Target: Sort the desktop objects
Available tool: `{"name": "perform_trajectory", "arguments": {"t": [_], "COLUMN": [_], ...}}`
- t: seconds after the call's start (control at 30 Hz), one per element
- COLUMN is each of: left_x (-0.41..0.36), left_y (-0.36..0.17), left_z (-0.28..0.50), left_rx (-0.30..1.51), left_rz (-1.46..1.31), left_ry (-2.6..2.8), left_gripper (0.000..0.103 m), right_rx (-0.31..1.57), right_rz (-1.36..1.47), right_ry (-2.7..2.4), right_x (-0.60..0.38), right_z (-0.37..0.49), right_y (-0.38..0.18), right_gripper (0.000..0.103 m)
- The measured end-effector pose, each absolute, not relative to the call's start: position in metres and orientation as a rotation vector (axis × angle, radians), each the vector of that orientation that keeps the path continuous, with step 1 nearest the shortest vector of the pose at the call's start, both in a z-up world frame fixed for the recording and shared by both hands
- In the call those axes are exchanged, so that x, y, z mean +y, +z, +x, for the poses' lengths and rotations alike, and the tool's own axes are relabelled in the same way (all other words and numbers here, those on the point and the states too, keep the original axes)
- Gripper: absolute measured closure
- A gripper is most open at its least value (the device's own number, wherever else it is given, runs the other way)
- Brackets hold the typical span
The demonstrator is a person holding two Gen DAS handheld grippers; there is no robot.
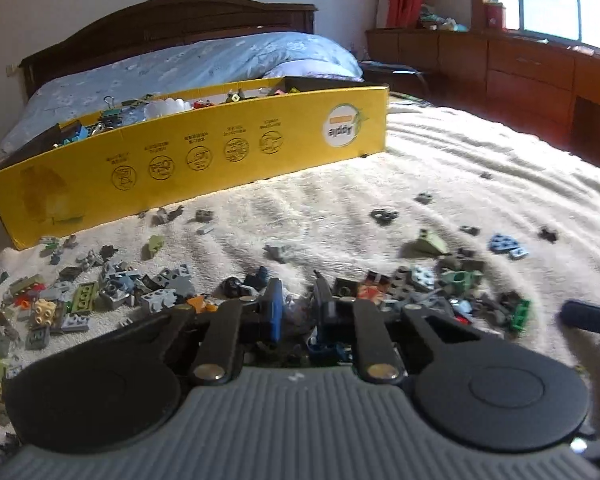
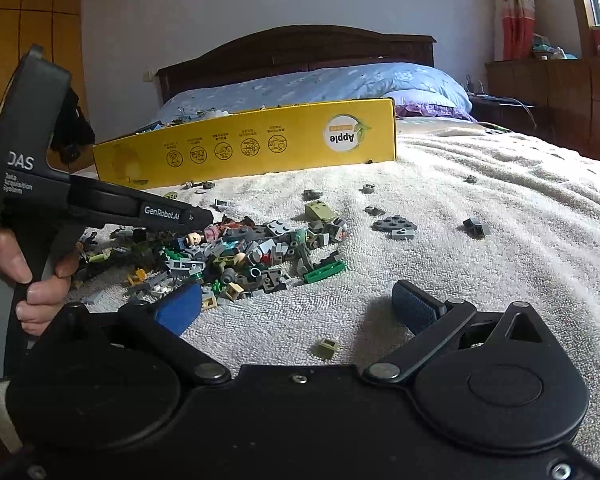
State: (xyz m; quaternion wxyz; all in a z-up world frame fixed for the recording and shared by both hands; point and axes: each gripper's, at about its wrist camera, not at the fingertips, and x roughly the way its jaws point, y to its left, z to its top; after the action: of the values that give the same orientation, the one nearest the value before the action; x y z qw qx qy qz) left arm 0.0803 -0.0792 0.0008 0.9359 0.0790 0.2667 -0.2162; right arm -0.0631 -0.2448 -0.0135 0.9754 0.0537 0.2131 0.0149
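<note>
Small plastic building bricks (image 2: 256, 252) lie heaped on my cream towel (image 2: 480, 200), at eleven o'clock from my wide-apart right tongs (image 2: 296, 308); my left tongs (image 1: 296, 300) are nearly together over them, contents unclear.

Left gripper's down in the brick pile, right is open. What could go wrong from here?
1. Left gripper has closed in a dense pile; what sits between its pads is unclear, so it may lift several bricks or none.
2. The towel is soft and ribbed; small pieces could snag or sink.
3. The open right gripper straddles only bare towel; the olive brick lies nearer the camera.
</note>
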Motion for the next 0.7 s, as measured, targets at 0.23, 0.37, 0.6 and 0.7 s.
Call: {"name": "perform_trajectory", "arguments": {"t": [0.23, 0.37, 0.6, 0.7], "left_x": [-0.063, -0.051, -0.043, -0.037], "left_y": [0.022, 0.021, 0.001, -0.002], "left_z": [0.038, 0.017, -0.002, -0.008], "left_rx": [0.508, 0.549, 0.613, 0.621], "left_rz": [0.138, 0.11, 0.083, 0.061], "left_ry": [-0.485, -0.499, -0.538, -0.55], "left_gripper": [0.084, 0.084, 0.066, 0.055], "right_rx": [0.426, 0.425, 0.419, 0.419], "right_rz": [0.107, 0.101, 0.093, 0.086], "right_ry": [0.03, 0.029, 0.027, 0.026], "right_x": [-0.244, -0.243, -0.24, -0.239], "right_z": [-0.063, -0.064, -0.065, -0.067], "right_y": [-0.014, -0.014, -0.012, -0.011], "right_gripper": [0.001, 0.001, 0.001, 0.001]}}
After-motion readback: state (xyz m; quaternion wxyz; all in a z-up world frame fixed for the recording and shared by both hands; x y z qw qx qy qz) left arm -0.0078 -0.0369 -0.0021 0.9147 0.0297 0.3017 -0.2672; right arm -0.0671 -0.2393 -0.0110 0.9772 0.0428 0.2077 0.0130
